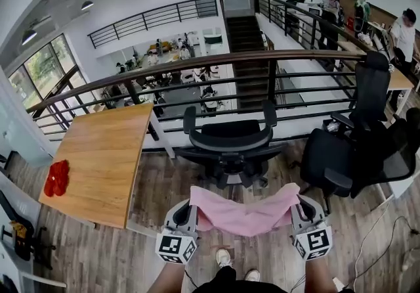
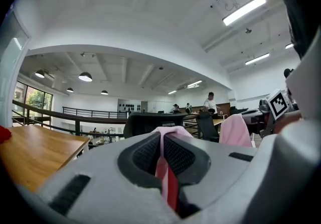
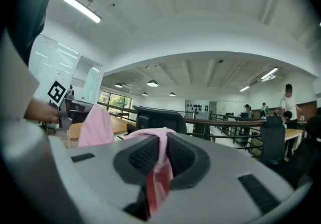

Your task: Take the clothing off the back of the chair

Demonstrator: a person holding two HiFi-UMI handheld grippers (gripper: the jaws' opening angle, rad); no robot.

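Wooden flooring runs under an open office level fenced by a dark railing [image 1: 197,62]. At far left stands a wooden table [image 1: 98,154] with a red thing [image 1: 57,177] near its edge, well apart from the work.

Next comes the left gripper [image 1: 189,209]. Its jaws are pressed together on one end of the pink clothing [image 1: 243,214], with only a thin fold caught between the pads. The clothing hangs stretched between the two grippers in front of the person and sags a little in the middle. It looks clear of the black chair [image 1: 230,142] beyond it, so the lifting-off seems done.

The right gripper [image 1: 296,207] is likewise clamped on the other end, with somewhat more cloth bunched in its jaws. More black chairs [image 1: 357,147] stand at the right.

The likeliest fault is a slip. Both holds are narrow pinches near the edge, so drawing the hands further apart could pull the cloth out, most likely on the left. The freed end would then swing down onto the floor by the person's shoes [image 1: 224,257]. Carrying it low toward the chair could also snag the sagging middle on the backrest or an armrest.
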